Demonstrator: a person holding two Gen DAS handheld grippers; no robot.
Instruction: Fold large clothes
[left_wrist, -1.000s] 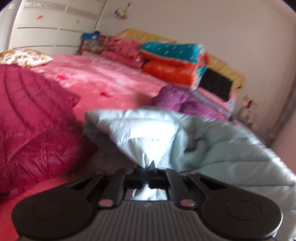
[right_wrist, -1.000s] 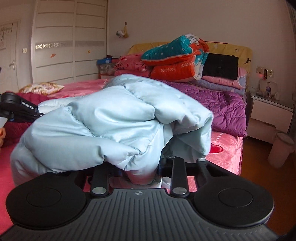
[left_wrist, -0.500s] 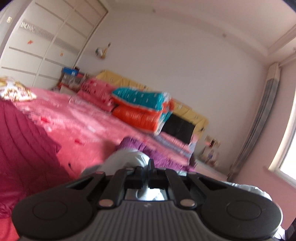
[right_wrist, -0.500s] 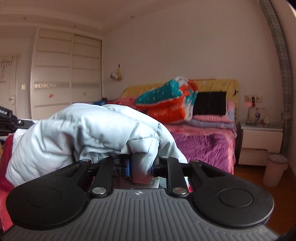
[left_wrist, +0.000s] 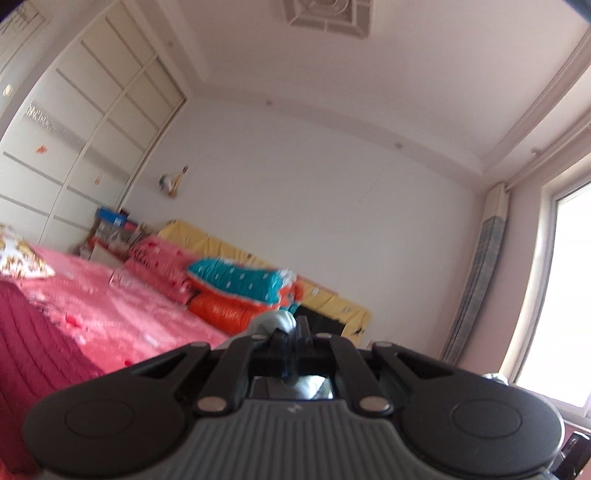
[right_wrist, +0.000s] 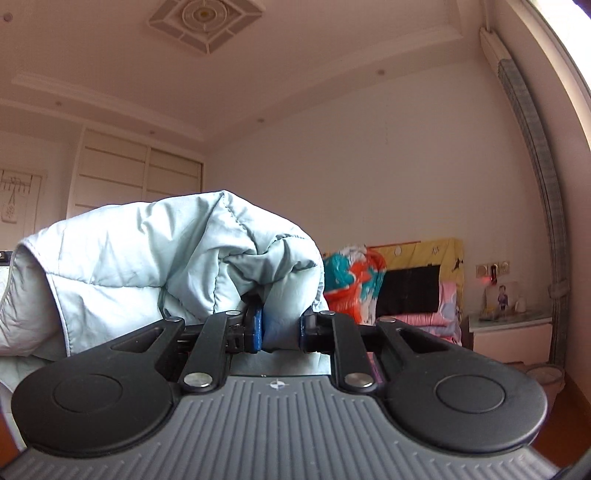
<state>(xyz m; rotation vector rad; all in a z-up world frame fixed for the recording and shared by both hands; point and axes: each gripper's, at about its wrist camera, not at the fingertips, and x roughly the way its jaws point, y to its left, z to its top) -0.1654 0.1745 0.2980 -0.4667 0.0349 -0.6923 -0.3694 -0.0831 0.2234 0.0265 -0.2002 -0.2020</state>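
A pale blue padded jacket (right_wrist: 147, 258) is lifted high in both grippers. My right gripper (right_wrist: 280, 330) is shut on a thick fold of it, and the bulk bunches up over the left half of the right wrist view. My left gripper (left_wrist: 291, 345) is shut on a thin edge of the same jacket (left_wrist: 275, 320); only a small grey-blue tuft shows above its tips and a bit below them. Most of the jacket is hidden under the left gripper's body.
A bed with a pink cover (left_wrist: 122, 314) lies below left, a dark red quilted coat (left_wrist: 26, 343) at its near end. Folded bedding (left_wrist: 240, 291) is stacked at the yellow headboard (right_wrist: 417, 251). A nightstand (right_wrist: 513, 332) stands right, a wardrobe (left_wrist: 74, 147) left.
Both grippers have risen and tilted upward with the jacket, so the bed has dropped low and the ceiling shows. The right jaws have closed tighter on the fold.
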